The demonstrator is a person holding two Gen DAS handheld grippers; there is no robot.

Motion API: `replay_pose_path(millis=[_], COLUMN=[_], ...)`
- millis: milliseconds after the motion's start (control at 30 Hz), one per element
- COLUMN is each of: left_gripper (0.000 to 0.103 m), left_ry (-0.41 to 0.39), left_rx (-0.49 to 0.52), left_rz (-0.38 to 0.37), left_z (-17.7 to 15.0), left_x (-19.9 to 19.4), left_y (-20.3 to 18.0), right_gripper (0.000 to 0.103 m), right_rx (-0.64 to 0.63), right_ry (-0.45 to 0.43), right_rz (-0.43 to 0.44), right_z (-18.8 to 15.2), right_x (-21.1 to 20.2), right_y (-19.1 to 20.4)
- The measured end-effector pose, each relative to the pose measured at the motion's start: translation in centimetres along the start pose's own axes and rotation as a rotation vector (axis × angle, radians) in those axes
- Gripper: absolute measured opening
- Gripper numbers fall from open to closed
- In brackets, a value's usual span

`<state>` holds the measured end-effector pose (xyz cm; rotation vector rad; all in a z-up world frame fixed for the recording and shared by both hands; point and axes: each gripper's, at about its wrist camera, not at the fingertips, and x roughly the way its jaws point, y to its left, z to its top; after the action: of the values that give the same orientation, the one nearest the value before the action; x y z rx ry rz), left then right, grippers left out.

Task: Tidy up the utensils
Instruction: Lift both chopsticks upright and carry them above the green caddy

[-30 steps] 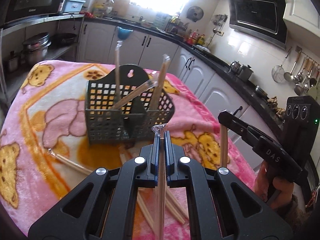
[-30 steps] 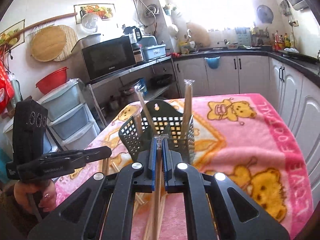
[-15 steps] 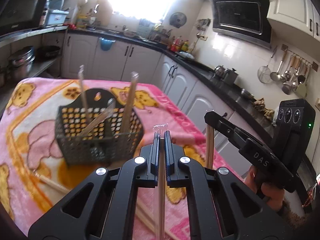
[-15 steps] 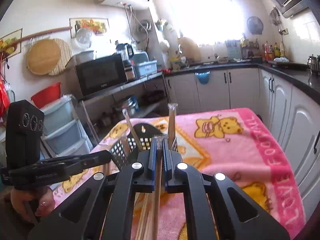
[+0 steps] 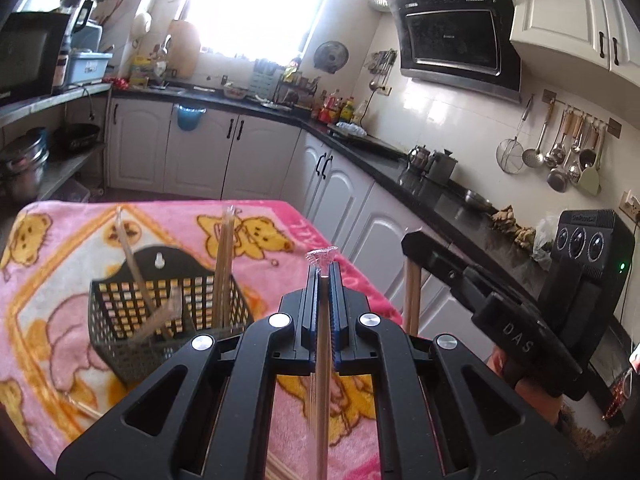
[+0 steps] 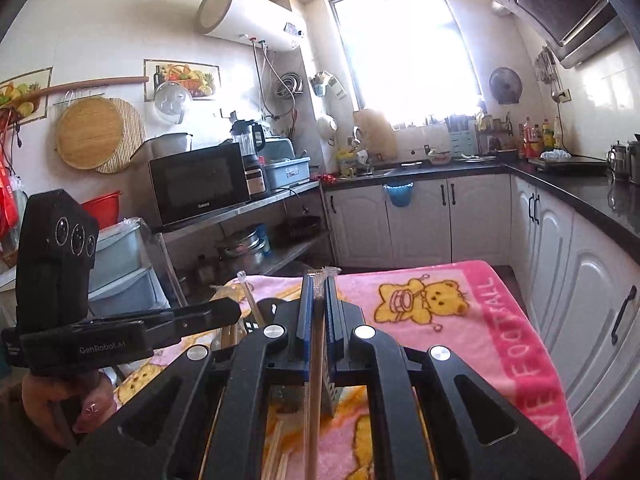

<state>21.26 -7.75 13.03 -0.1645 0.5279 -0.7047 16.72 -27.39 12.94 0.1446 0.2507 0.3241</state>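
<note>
a wrapped chopstick pair (image 5: 322,344) is clamped upright between the fingers of the left gripper (image 5: 322,280), and another wrapped pair (image 6: 316,344) by the right gripper (image 6: 318,284). the black basket (image 5: 120,320), holding chopsticks, is seen on the pink-blanketed surface (image 5: 52,240).

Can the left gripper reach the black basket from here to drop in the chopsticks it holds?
Probably yes. The left gripper is shut on wrapped chopsticks, and the black basket stands ahead and to its left on the pink blanket, top open. Nothing lies between them; the right gripper is off to the other side.
</note>
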Motion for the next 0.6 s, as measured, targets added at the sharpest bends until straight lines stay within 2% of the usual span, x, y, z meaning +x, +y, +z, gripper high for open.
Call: replay_pose_path(millis=[300,600], left_gripper=[0.002,0.002], left_ry=[-0.079,-0.184], left_rx=[0.025,0.041], left_rz=[0.013,0.091], left_z=[4.1,8.3], left_x=[-0.7,-1.7], left_y=[0.1,1.1], right_gripper=[0.006,0.006], right_rx=[0.015,0.009], right_ry=[-0.067,-0.162], right_rz=[0.015,0.048], right_z=[3.6,7.5], right_x=[1.1,2.6], right_y=[-0.1,0.4])
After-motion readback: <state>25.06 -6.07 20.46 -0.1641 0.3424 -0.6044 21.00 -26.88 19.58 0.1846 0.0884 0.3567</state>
